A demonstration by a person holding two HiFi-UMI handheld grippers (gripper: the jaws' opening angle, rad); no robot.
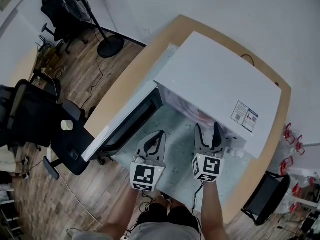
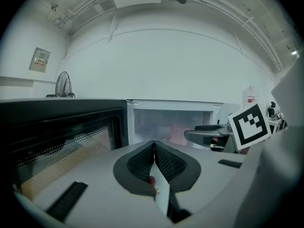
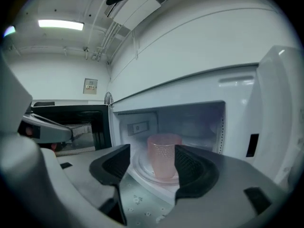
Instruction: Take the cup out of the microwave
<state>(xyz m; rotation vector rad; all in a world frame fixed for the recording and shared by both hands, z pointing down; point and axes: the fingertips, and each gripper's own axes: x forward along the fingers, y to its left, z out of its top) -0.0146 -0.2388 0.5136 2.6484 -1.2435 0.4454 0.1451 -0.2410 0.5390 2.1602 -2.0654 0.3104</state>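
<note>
A pink translucent cup (image 3: pixel 164 155) stands upright on the glass turntable (image 3: pixel 137 169) inside the white microwave (image 1: pixel 220 84). The microwave's door (image 1: pixel 130 124) is swung open to the left. My right gripper (image 3: pixel 152 152) is open just in front of the cavity, and the cup shows beyond the gap between its pads, apart from them. In the head view the right gripper (image 1: pixel 207 129) points into the opening, and the cup is hidden under the microwave's top. My left gripper (image 2: pixel 154 145) is shut with nothing in it, held beside the open door (image 2: pixel 57 137); it also shows in the head view (image 1: pixel 159 134).
The microwave sits on a round wooden table (image 1: pixel 272 149) with a pale patterned mat (image 1: pixel 175 159) in front. Black office chairs (image 1: pixel 35 114) and a standing fan (image 1: pixel 107 44) are on the floor to the left. Another dark chair (image 1: pixel 265 196) stands at the right.
</note>
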